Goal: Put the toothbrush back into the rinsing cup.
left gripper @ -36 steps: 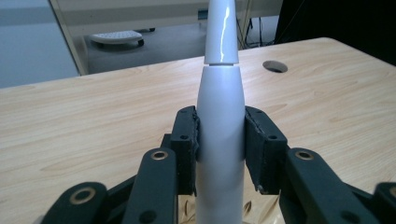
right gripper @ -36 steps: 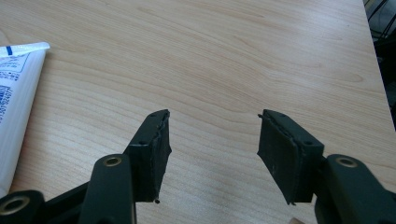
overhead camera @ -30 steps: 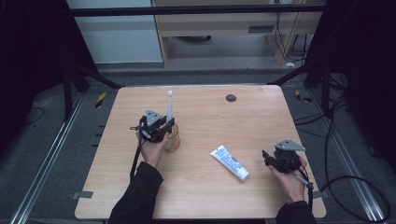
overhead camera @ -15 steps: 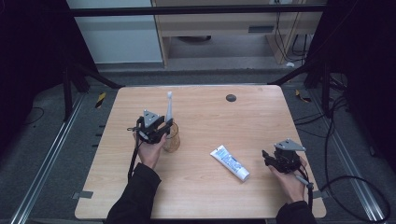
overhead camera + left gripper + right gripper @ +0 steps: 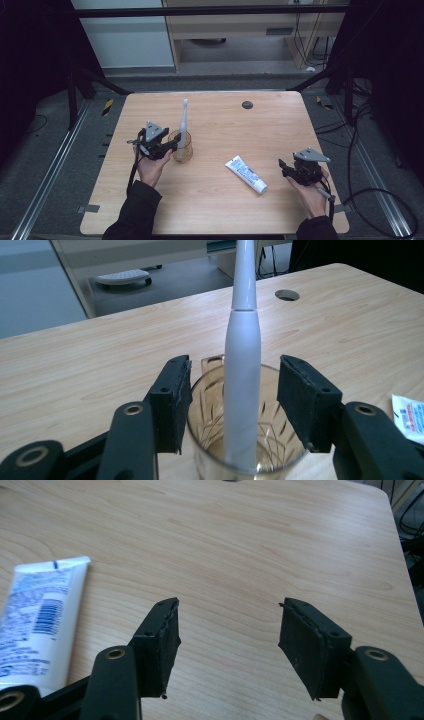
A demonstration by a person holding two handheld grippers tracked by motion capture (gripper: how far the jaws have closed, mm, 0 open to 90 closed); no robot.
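L gripper [image 5: 235,407], jaws just opened w/ toothbrush [image 5: 242,390] loose between them, could tip glass [image 5: 181,146] if withdrawn carelessly; R gripper [image 5: 227,645] is held open, empty, near toothpaste tube [image 5: 37,620].

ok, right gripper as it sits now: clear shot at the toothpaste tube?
Probably yes. The right gripper stands open with nothing between its jaws, and the toothpaste tube lies flat on bare table just beside it. The glass and the left gripper are well off to the other side.
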